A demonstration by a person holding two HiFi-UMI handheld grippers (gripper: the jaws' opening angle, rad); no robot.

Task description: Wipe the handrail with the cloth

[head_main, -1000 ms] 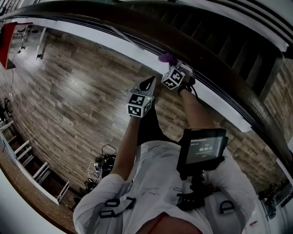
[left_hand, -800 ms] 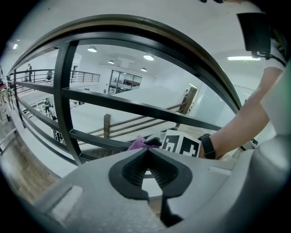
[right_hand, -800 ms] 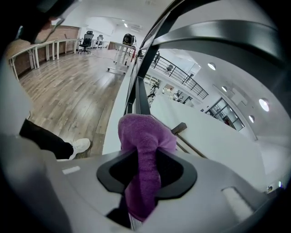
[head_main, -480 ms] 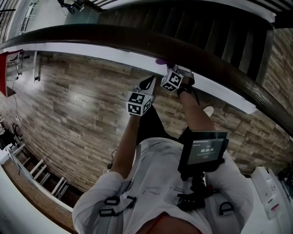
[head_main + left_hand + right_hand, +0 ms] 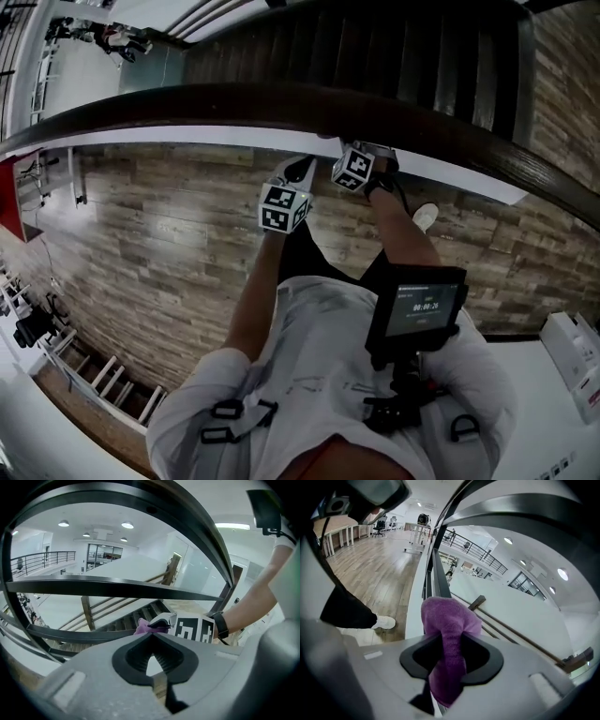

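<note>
Right gripper view shows my right gripper (image 5: 451,645) clenched on the cloth (image 5: 447,616), bunched end poking forward to rub the handrail (image 5: 234,99); contact I can't confirm. My left gripper (image 5: 151,637), closed and empty, hangs just left.

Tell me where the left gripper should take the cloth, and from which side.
Probably the free bunch of the cloth that stands out past the right gripper, which is clamped on the rest. Come from the left, along the handrail: that bunch shows just ahead of the left gripper, which is shut and empty.
</note>
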